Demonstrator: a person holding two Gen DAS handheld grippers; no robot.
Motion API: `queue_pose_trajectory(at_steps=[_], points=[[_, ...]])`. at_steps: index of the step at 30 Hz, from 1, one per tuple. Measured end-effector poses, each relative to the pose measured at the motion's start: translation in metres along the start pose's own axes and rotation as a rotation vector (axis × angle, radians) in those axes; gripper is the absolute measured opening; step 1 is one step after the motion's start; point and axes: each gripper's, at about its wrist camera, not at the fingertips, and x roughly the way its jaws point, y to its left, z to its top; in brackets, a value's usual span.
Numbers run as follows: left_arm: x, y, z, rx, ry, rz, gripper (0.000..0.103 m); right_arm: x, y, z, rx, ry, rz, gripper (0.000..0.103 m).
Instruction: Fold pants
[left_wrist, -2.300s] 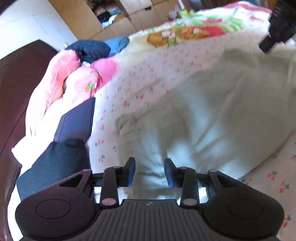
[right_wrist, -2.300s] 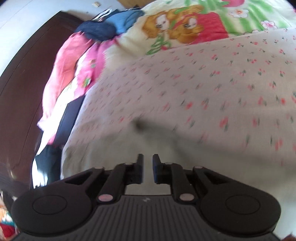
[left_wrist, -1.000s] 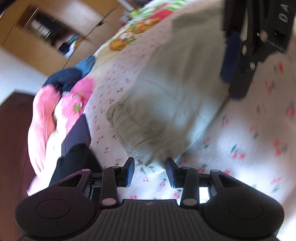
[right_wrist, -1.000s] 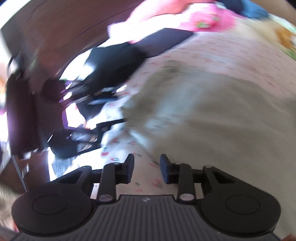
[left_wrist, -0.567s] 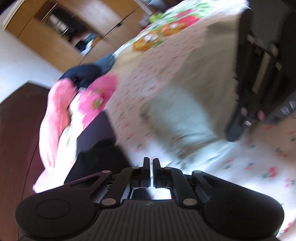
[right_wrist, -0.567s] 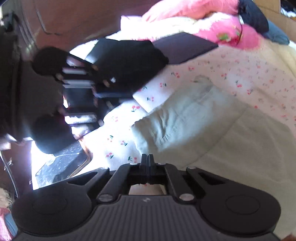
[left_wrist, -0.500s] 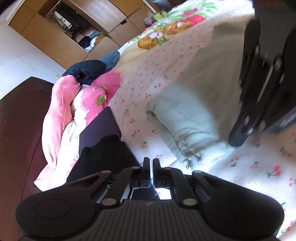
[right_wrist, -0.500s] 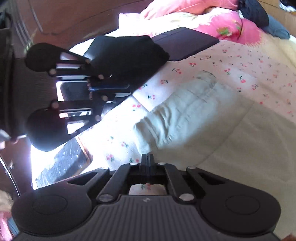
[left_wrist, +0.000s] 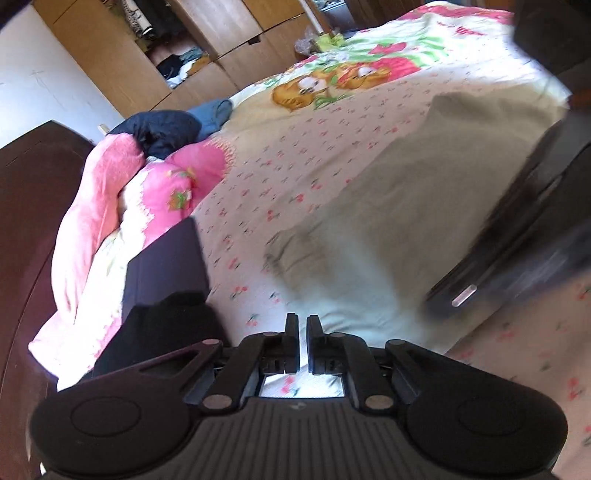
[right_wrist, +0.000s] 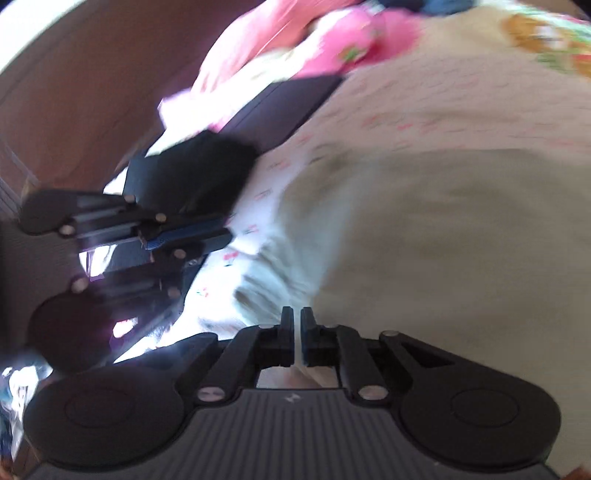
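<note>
One pale green cotton pair of pants (left_wrist: 388, 206) is seen on the cherry-print bed (left_wrist: 295, 162), two grippers' fingers (left_wrist: 290, 332) nearly together, apparently clamping nothing.

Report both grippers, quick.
Left gripper: just closed, shut, nothing between jaws.
Right gripper: shut, jaws just eased apart; grip on pants unclear.

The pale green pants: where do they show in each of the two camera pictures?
Left wrist view: the pants fill centre and right, running from the claw toward the far bed.
Right wrist view: the pants fill the right half.
Shared landmark: pink blanket.
</note>
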Motion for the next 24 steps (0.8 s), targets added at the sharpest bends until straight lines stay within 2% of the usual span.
queue_pose_trajectory(at_steps=[2, 5, 7, 8, 9, 12, 14, 16, 19, 21, 24], points=[[-0.005, -0.016, 0.016, 0.015, -0.021, -0.04, 0.024, -0.045, -0.027, -0.016, 0.101, -0.025, -0.07, 0.008], [-0.009, -0.052, 0.048, 0.04, -0.047, -0.141, 0.024, -0.122, -0.083, -0.049, 0.335, -0.08, -0.224, 0.01], [-0.011, -0.082, 0.071, 0.071, -0.065, -0.216, 0.024, -0.179, -0.121, -0.074, 0.478, -0.148, -0.346, 0.024], [-0.012, -0.097, 0.083, 0.086, -0.075, -0.255, 0.024, -0.209, -0.139, -0.089, 0.553, -0.207, -0.405, 0.032], [-0.013, -0.113, 0.094, 0.107, -0.081, -0.279, 0.024, -0.237, -0.158, -0.106, 0.63, -0.274, -0.459, 0.035], [-0.016, -0.158, 0.127, 0.155, -0.105, -0.359, 0.024, -0.308, -0.209, -0.159, 0.86, -0.461, -0.57, 0.036], [-0.018, -0.191, 0.149, 0.214, -0.134, -0.365, 0.024, -0.337, -0.238, -0.192, 0.976, -0.56, -0.629, 0.037], [-0.018, -0.218, 0.173, 0.24, -0.143, -0.378, 0.024, -0.351, -0.266, -0.221, 1.065, -0.633, -0.639, 0.037], [-0.02, -0.253, 0.206, 0.264, -0.135, -0.41, 0.024, -0.357, -0.304, -0.247, 1.188, -0.76, -0.582, 0.037], [-0.024, -0.277, 0.224, 0.298, -0.136, -0.421, 0.024, -0.355, -0.328, -0.261, 1.261, -0.83, -0.474, 0.037], [-0.025, -0.307, 0.246, 0.345, -0.127, -0.433, 0.024, -0.346, -0.354, -0.266, 1.251, -0.868, -0.37, 0.034]])
